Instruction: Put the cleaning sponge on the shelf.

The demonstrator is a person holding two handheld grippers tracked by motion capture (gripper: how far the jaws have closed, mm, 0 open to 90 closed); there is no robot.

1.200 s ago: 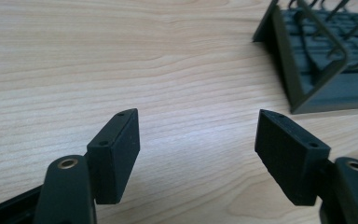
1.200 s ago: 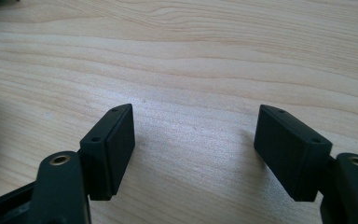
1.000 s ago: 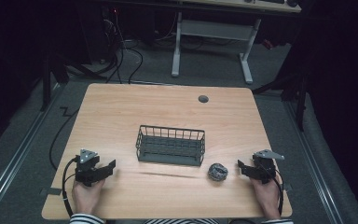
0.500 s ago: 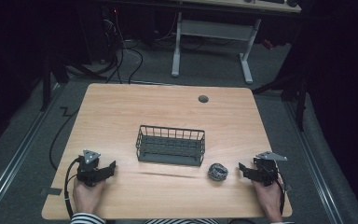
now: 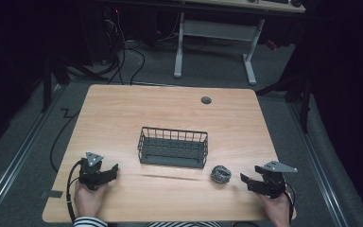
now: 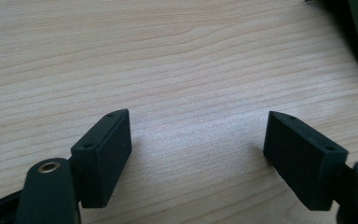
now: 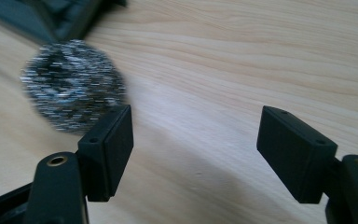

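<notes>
Two tools sit low in the high view: the left tool (image 5: 112,171) at lower left, the right tool (image 5: 246,180) at lower right, just beside the scrubber (image 5: 220,174), which lies on the bench (image 5: 123,113) below the basket (image 5: 172,146). Compared with a second ago, the right tool has pulled back from the scrubber.

Left gripper view — jaws wide, bare wood between.

Right gripper view — jaws just opening, empty; scrubber (image 7: 72,84) at upper left. Likely lining up a grasp.

Black left gripper (image 5: 108,173), black right gripper (image 5: 247,181), grey plates, striped sleeve (image 5: 90,222)
</notes>
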